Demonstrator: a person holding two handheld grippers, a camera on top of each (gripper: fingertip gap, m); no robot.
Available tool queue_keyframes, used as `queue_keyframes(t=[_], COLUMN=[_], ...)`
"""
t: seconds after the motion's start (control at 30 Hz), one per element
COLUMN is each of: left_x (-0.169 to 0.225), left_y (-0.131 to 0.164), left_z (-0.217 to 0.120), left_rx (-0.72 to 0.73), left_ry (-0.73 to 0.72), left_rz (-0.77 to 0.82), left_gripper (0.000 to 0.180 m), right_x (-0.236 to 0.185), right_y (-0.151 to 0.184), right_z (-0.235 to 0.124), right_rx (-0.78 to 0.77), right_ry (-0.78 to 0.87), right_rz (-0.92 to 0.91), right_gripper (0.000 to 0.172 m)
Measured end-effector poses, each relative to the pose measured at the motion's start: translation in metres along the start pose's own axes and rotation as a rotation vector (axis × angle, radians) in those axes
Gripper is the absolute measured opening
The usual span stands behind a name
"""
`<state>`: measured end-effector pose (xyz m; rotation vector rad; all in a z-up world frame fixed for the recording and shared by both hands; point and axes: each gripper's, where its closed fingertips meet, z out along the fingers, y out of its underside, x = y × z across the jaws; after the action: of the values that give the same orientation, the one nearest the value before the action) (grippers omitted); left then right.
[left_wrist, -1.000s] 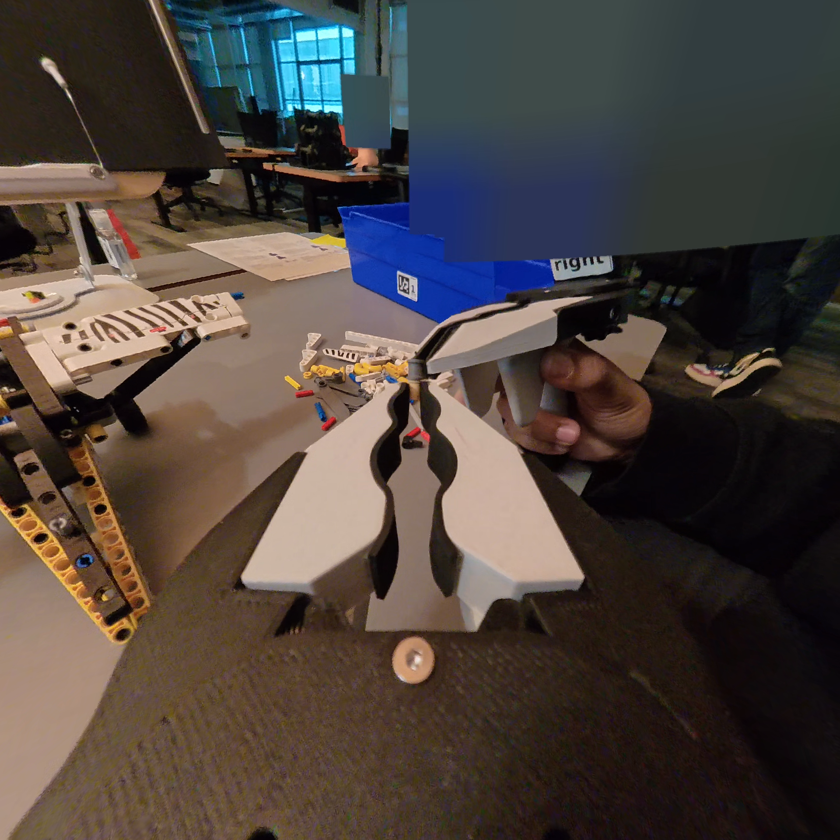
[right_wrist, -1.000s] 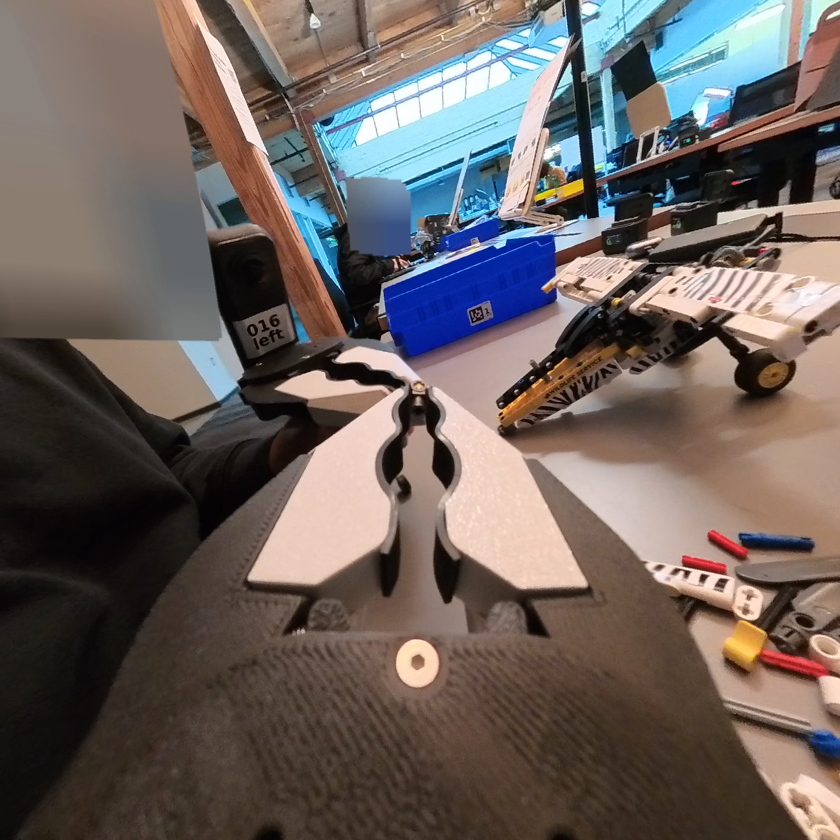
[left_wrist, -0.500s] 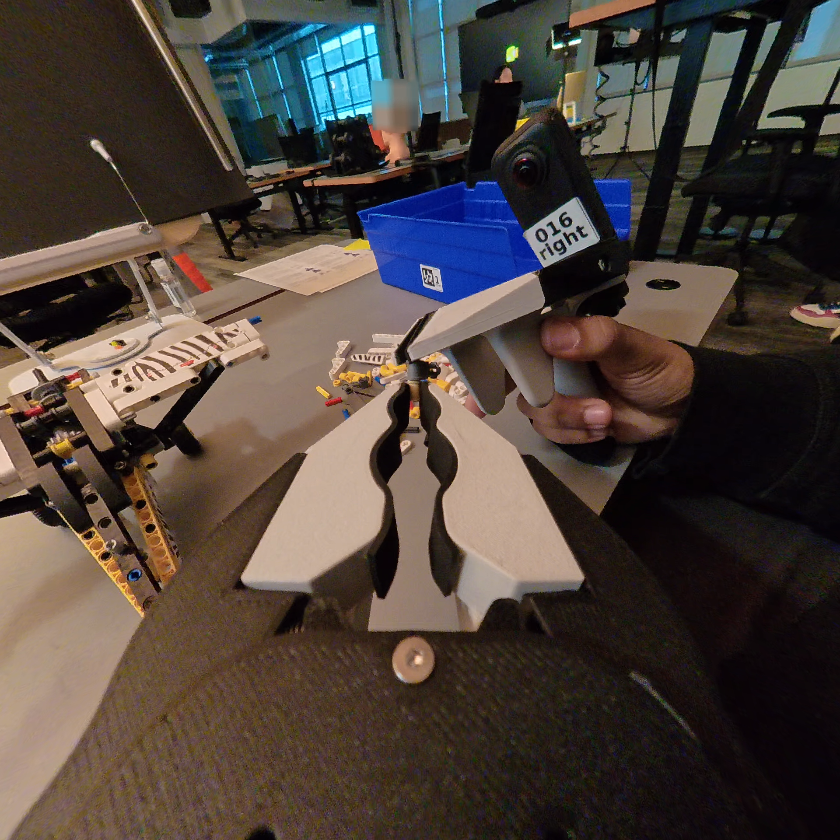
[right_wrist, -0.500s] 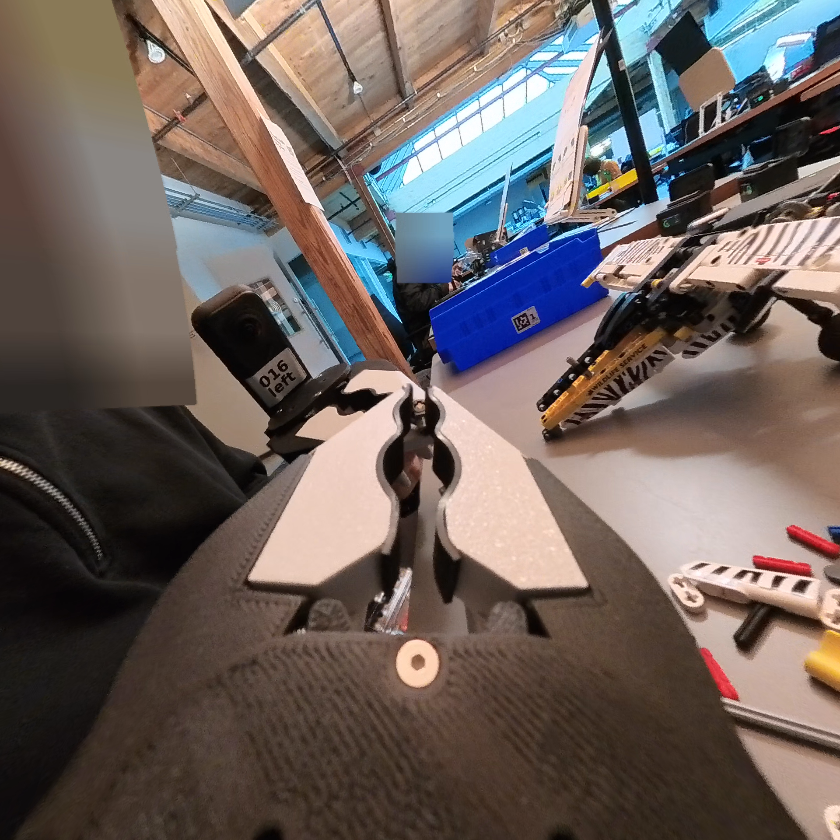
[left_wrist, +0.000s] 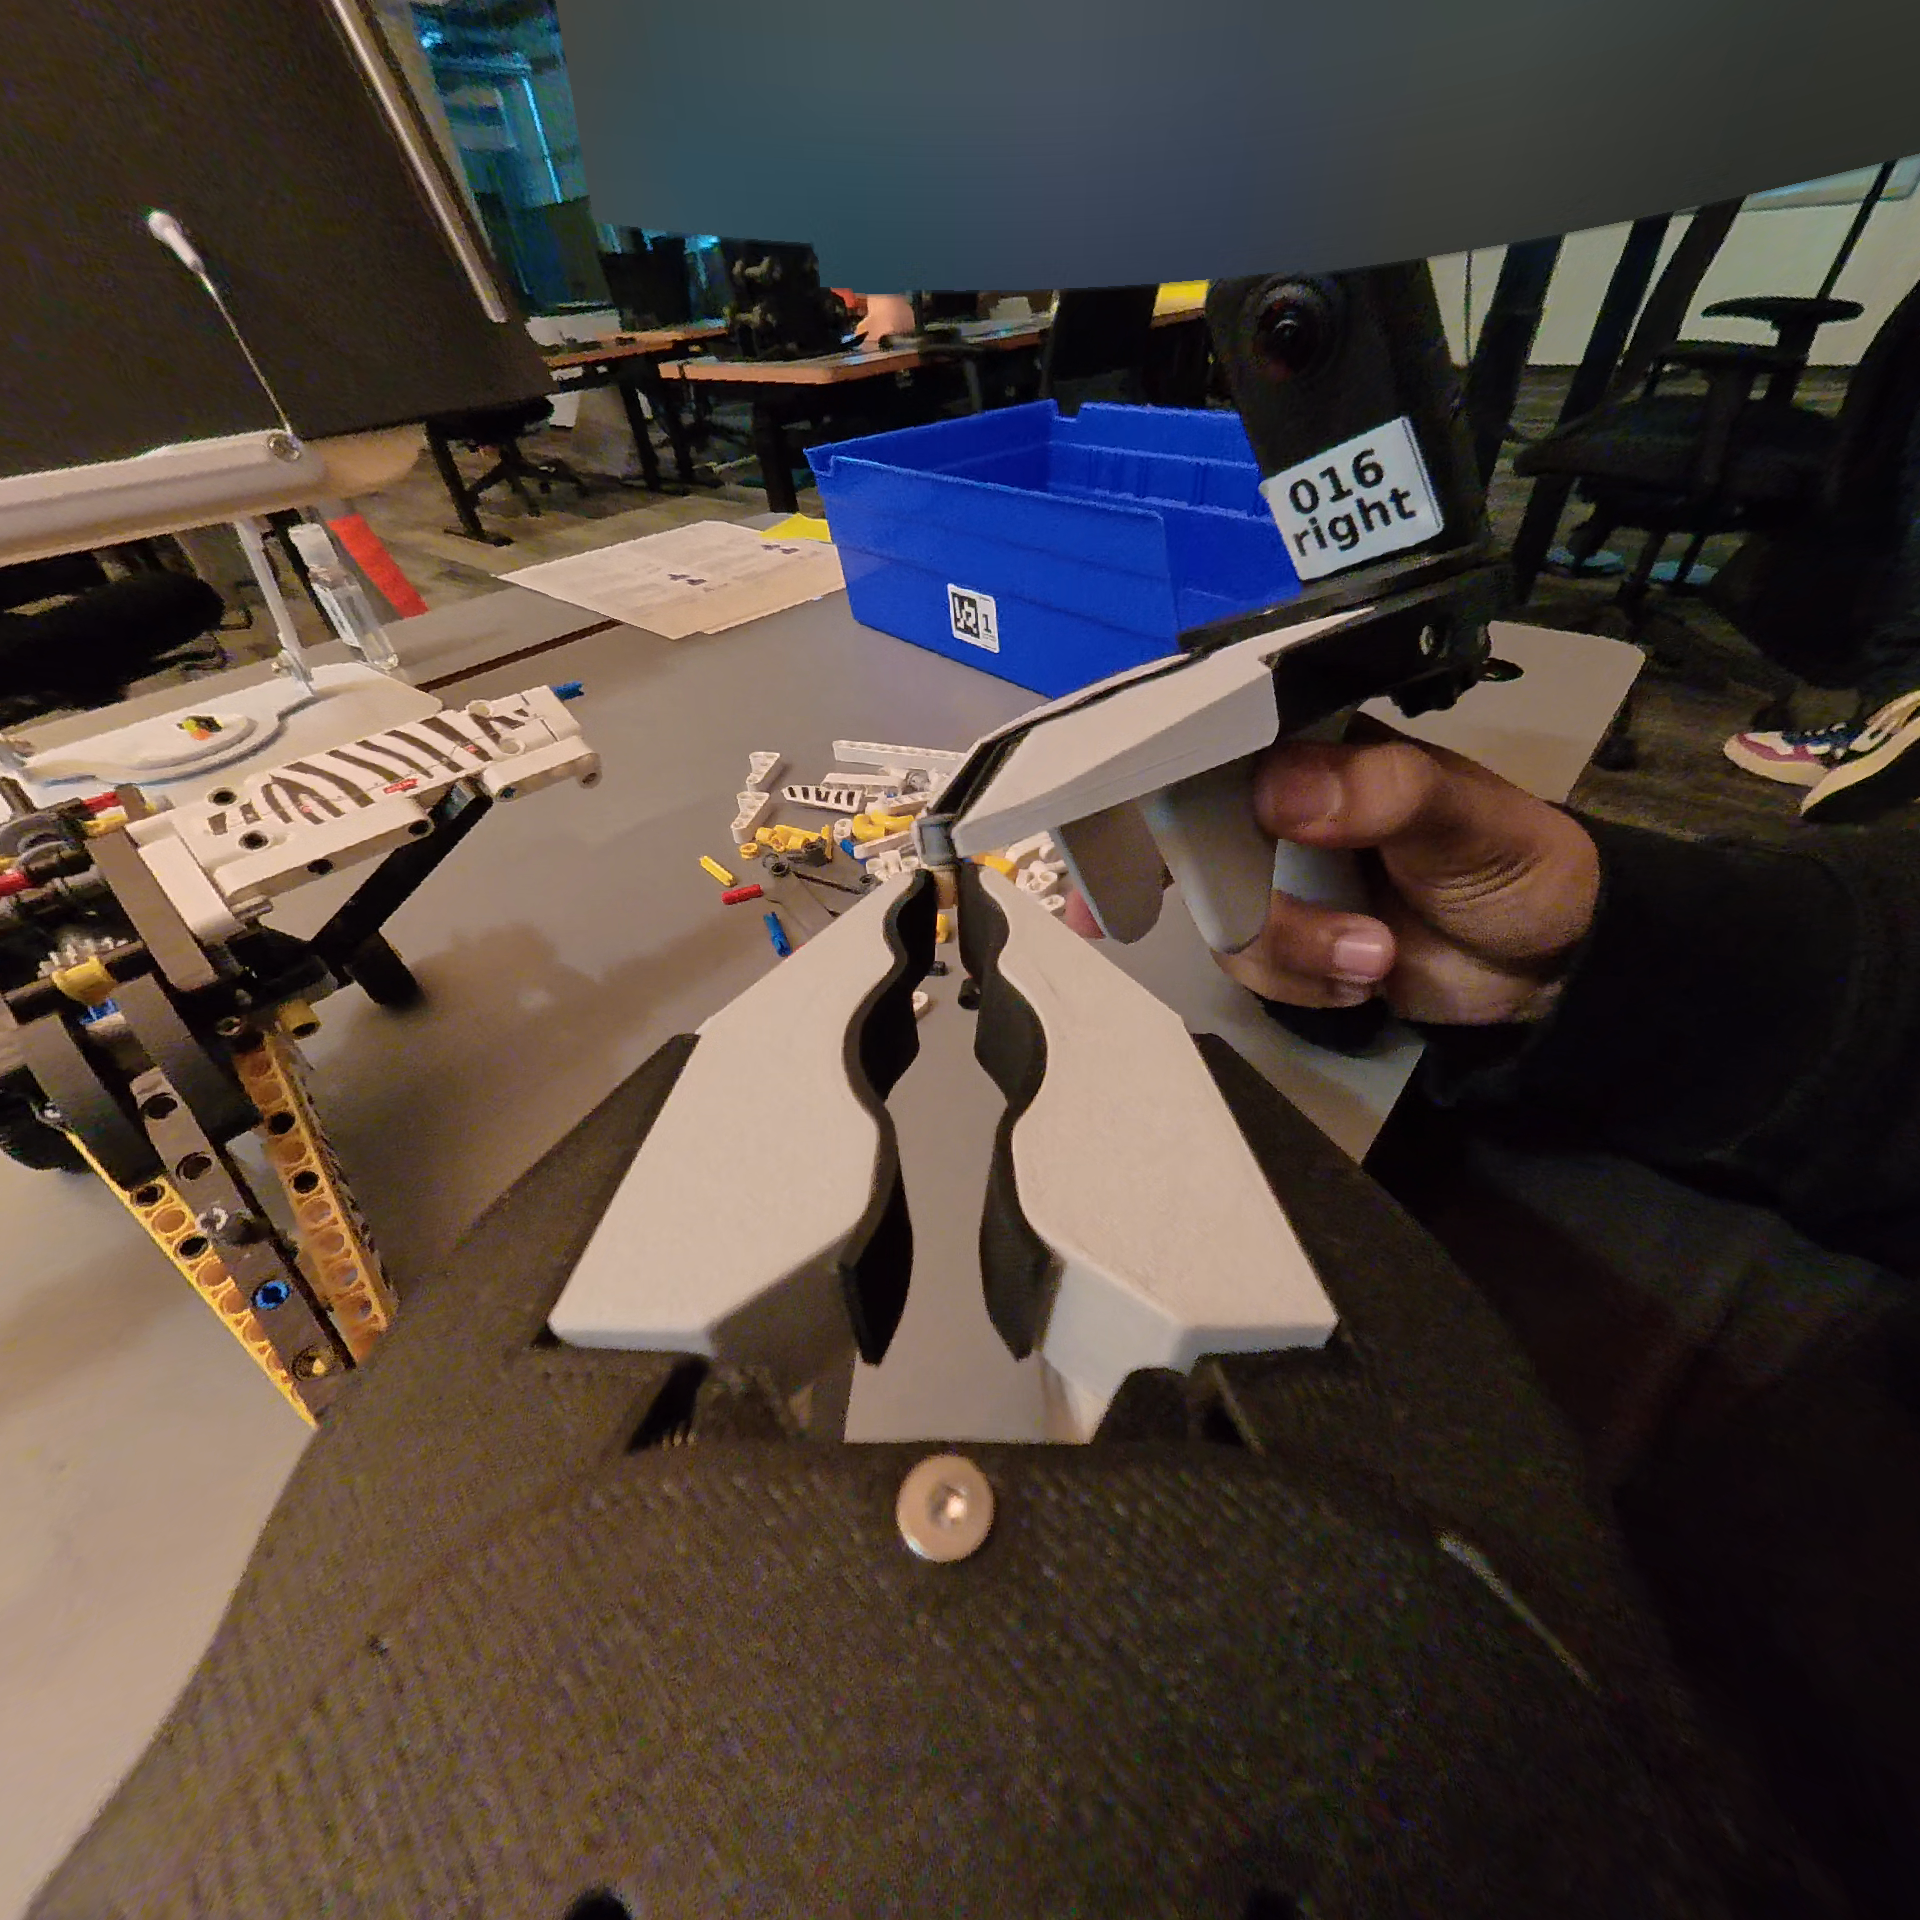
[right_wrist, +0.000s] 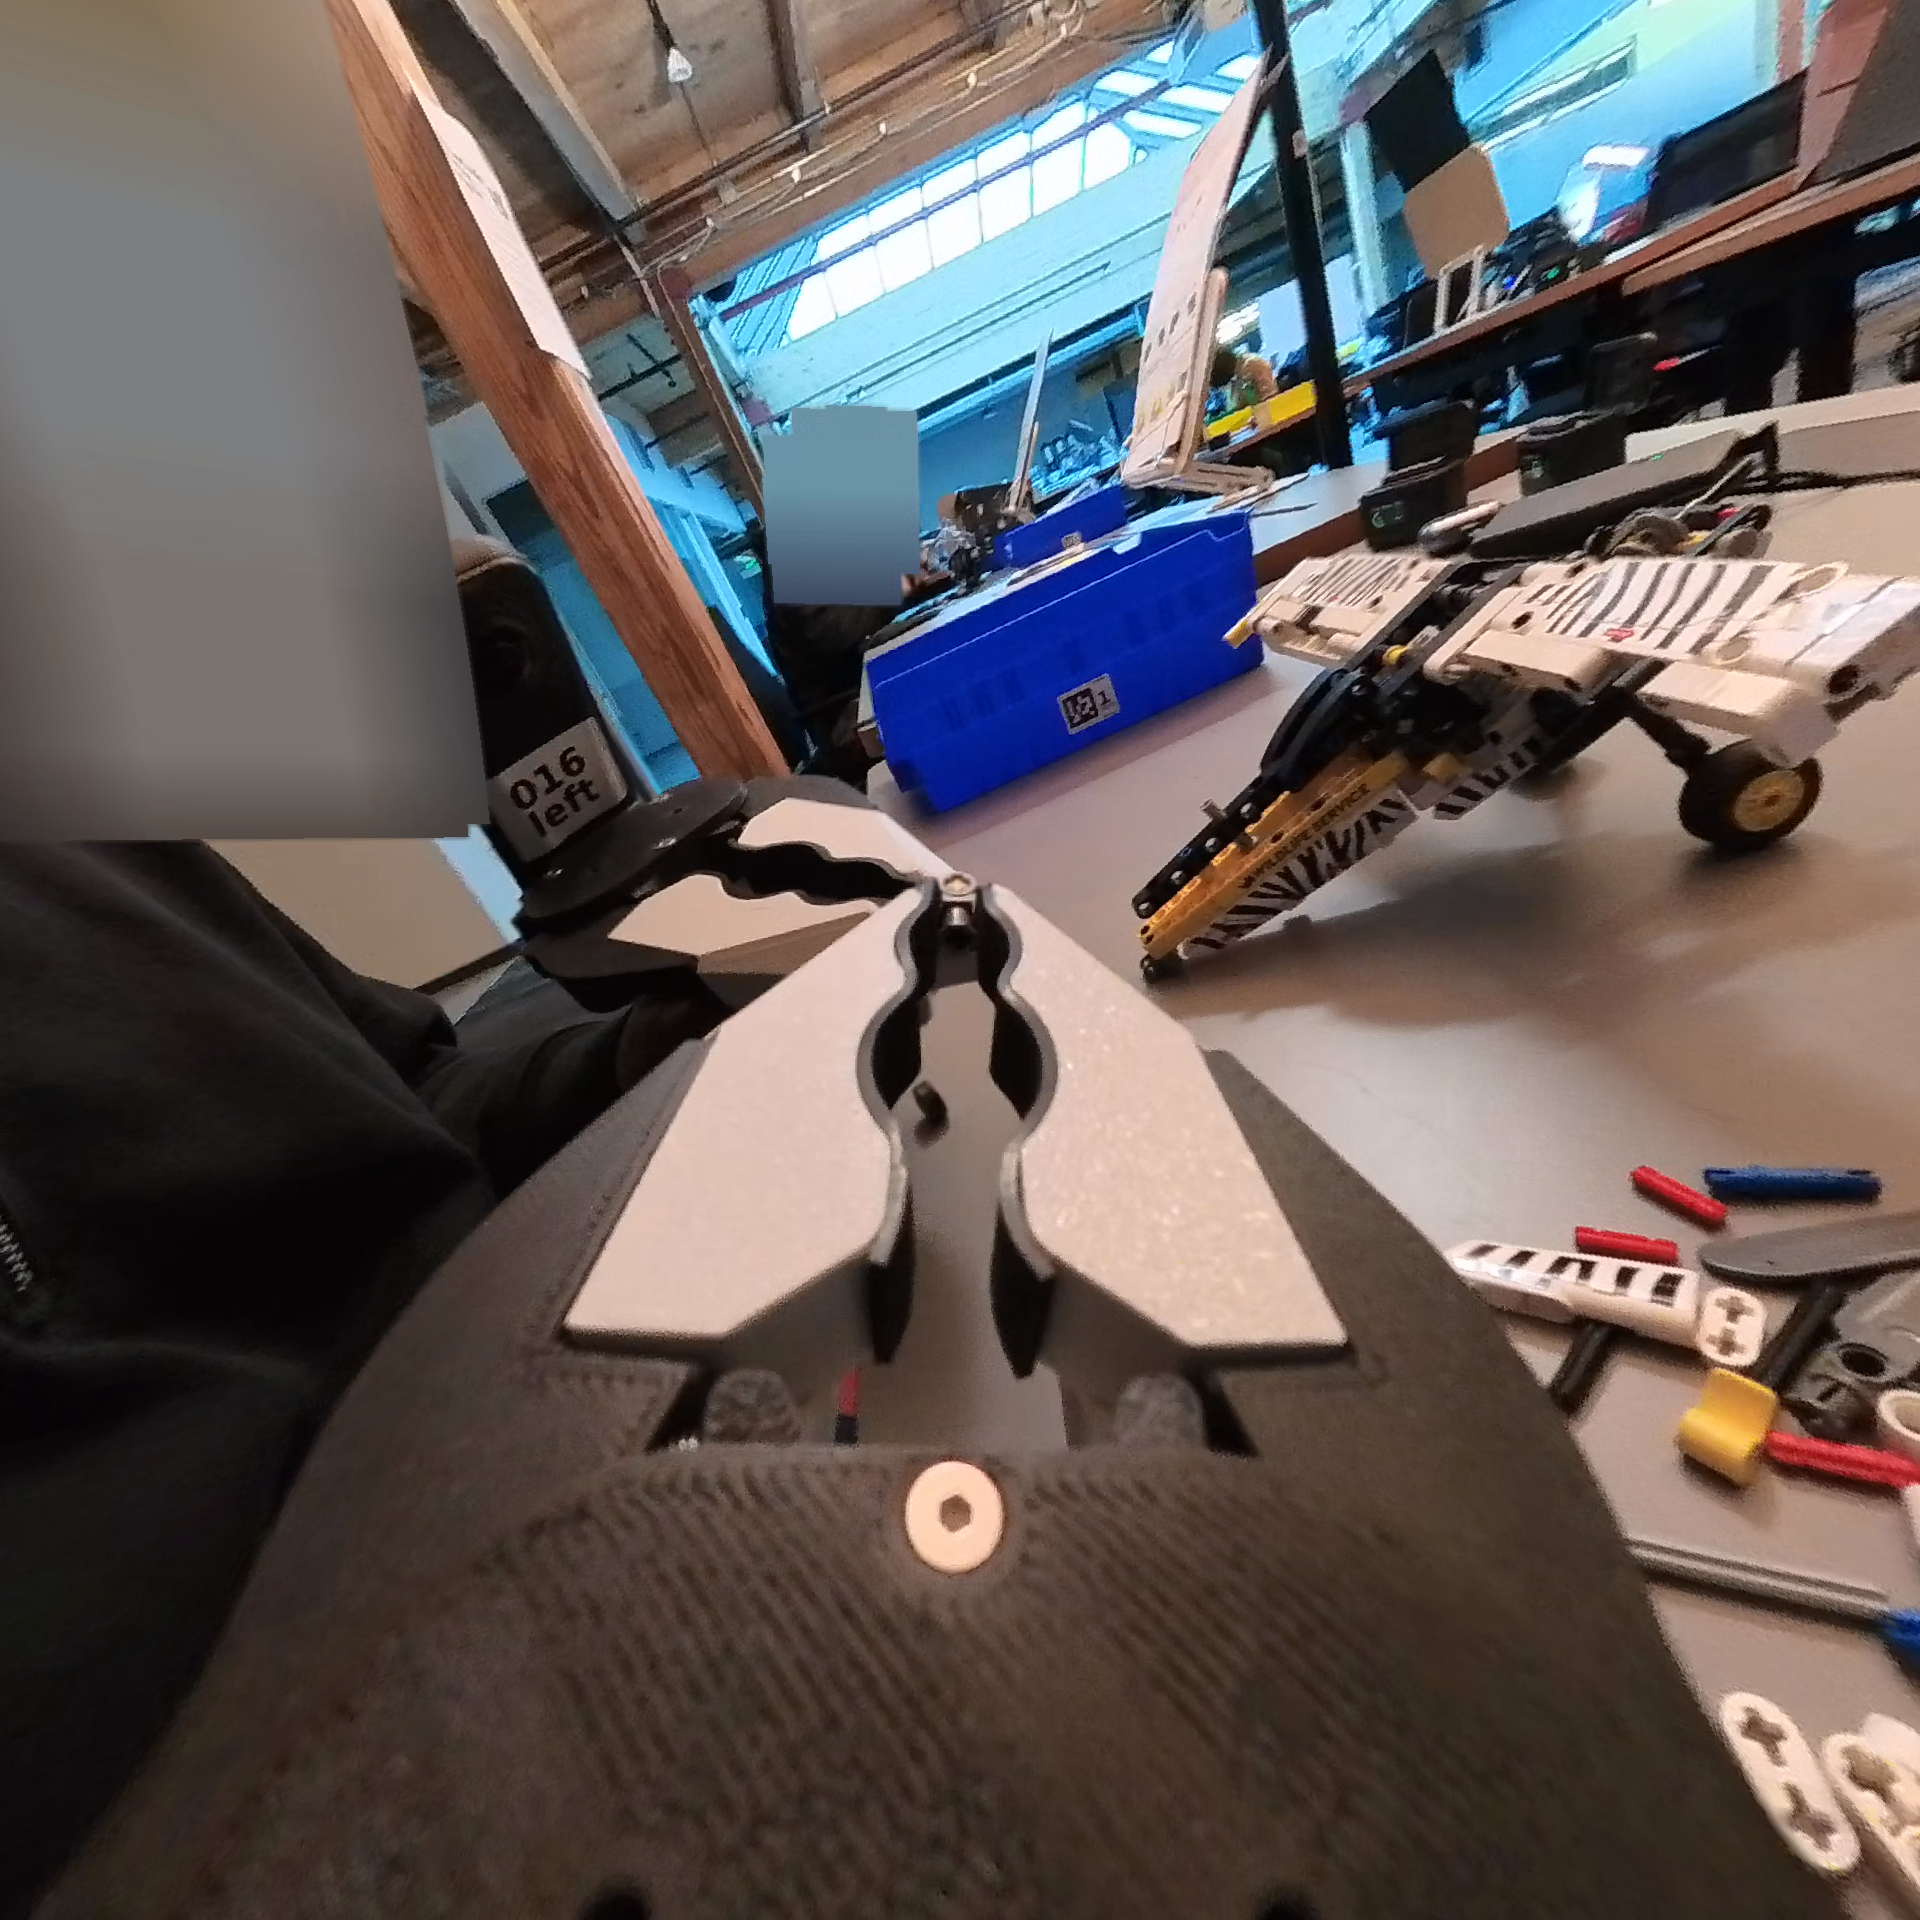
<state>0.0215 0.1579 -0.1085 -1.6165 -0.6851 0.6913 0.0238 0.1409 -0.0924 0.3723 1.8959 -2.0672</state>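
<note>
Both claws are held above the grey table, tip to tip: the left claw is closed on a small tan peg, and the right claw is closed on a small grey sleeve that sits on that peg's end. Just past the left claw's tips a heap of loose building pieces is seen, with a striped model plane off to its left. Farther ahead, a blue bin is seen.
</note>
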Motion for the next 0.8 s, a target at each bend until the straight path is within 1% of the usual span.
queue_keyframes(t=[0.07, 0.2, 0.23, 0.27, 0.3, 0.33, 0.37, 0.43, 0.5, 0.6, 0.7, 0.8], left_x=[0.000, 0.001, 0.002, 0.008, 0.014, 0.016, 0.016, 0.003, -0.009, -0.023, -0.032, -0.038], left_y=[-0.001, -0.009, -0.010, -0.001, 0.014, 0.024, 0.025, 0.011, 0.006, 0.014, 0.035, 0.056], left_z=[0.001, 0.003, 0.003, 0.005, 0.009, 0.009, 0.008, 0.004, 0.003, 0.005, 0.018, 0.036], left_rx=[0.000, 0.030, 0.030, -0.023, -0.076, -0.080, -0.065, -0.027, -0.062, -0.151, -0.323, -0.519], left_ry=[0.001, 0.013, 0.016, 0.041, 0.041, 0.023, 0.023, 0.027, 0.012, -0.023, -0.020, -0.016], left_rz=[-0.005, -0.111, -0.119, -0.104, -0.075, -0.064, -0.104, -0.189, -0.181, -0.133, -0.131, -0.079], left_gripper=[0.003, 0.003, 0.003, 0.002, 0.003, 0.003, 0.002, 0.002, 0.002, 0.002, 0.002, 0.002], right_x=[0.000, 0.000, 0.003, 0.006, 0.010, 0.010, 0.005, -0.016, -0.015, 0.014, 0.049, 0.072], right_y=[-0.004, -0.014, -0.025, -0.045, -0.059, -0.059, -0.053, -0.043, -0.037, -0.030, -0.027, -0.019], right_z=[-0.001, -0.004, -0.010, -0.025, -0.038, -0.036, -0.027, -0.006, 0.001, -0.015, -0.047, -0.067], right_rx=[0.036, 0.127, 0.203, 0.331, 0.388, 0.343, 0.274, 0.212, 0.169, 0.055, -0.005, -0.062], right_ry=[0.020, 0.029, 0.052, 0.056, 0.057, 0.093, 0.135, 0.123, 0.165, 0.285, 0.489, 0.612], right_rz=[-0.006, 0.024, 0.033, 0.072, 0.105, 0.068, -0.013, -0.105, -0.154, -0.244, -0.360, -0.406], right_gripper=[0.003, 0.003, 0.003, 0.002, 0.002, 0.003, 0.004, 0.004, 0.004, 0.004, 0.004, 0.004])
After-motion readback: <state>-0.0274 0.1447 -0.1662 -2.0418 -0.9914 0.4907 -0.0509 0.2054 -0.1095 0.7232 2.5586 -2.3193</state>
